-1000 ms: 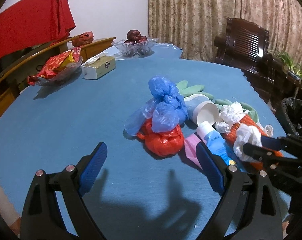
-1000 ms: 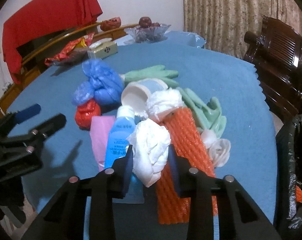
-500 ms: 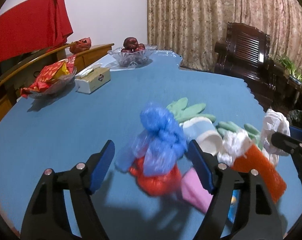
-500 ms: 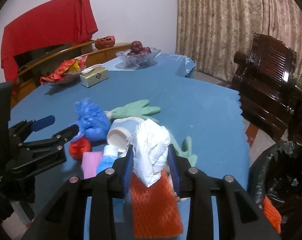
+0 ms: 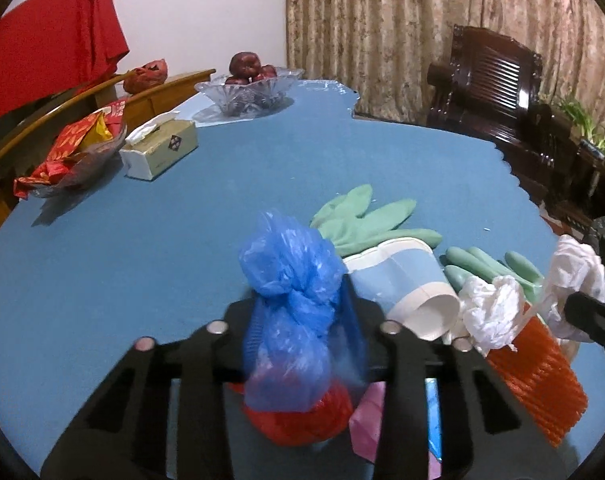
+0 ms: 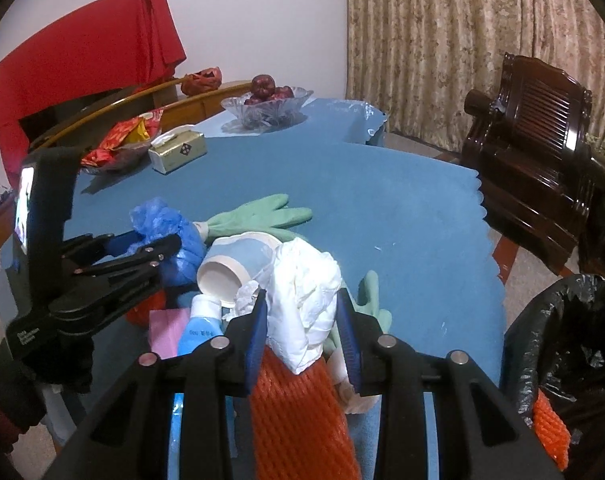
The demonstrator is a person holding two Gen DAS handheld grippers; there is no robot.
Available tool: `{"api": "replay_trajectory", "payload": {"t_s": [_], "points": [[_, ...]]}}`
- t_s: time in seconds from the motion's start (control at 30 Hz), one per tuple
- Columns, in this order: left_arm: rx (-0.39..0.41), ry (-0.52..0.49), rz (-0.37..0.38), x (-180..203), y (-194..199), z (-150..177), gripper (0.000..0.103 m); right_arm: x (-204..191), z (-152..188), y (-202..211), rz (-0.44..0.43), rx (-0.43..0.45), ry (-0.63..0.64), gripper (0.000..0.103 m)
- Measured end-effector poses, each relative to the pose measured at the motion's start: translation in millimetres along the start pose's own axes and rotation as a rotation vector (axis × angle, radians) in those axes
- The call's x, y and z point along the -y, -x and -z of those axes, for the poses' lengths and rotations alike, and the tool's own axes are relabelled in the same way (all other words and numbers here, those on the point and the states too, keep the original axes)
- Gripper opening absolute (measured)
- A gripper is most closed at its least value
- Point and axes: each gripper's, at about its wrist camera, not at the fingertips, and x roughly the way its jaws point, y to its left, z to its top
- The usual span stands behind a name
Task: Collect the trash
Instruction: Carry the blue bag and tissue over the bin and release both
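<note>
We had our left gripper pinching the blue plastic bag, our right gripper the white tissue wad; next, the black bin bag right of our fingers.

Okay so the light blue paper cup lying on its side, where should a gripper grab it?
Grip the light blue paper cup at its open white rim, one finger inside, coming from the near side. It lies tipped with the mouth facing the grippers, and its body is hemmed in by the other trash.

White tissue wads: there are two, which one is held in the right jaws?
The larger wad, pinched in the right gripper above the orange net. The smaller wad lies beside the cup.
</note>
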Motion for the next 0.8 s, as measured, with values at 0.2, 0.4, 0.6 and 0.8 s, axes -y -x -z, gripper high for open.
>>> {"api": "replay_trajectory", "payload": {"t_s": [0.2,0.4,0.6,0.8], "points": [[0.052,0.003,-0.002,0,16,-3,0.024,1,1,3,-0.003,0.003,-0.004,0.034],[0.152,0.017,0.013,0,55,-19,0.024,3,-6,16,-0.004,0.036,-0.010,0.033],[0.204,-0.004,0.054,12,88,-30,0.024,10,-16,40,-0.005,0.090,-0.024,0.033],[0.216,-0.020,0.103,30,109,-33,0.024,25,-20,67,0.006,0.132,-0.051,0.033]]}}
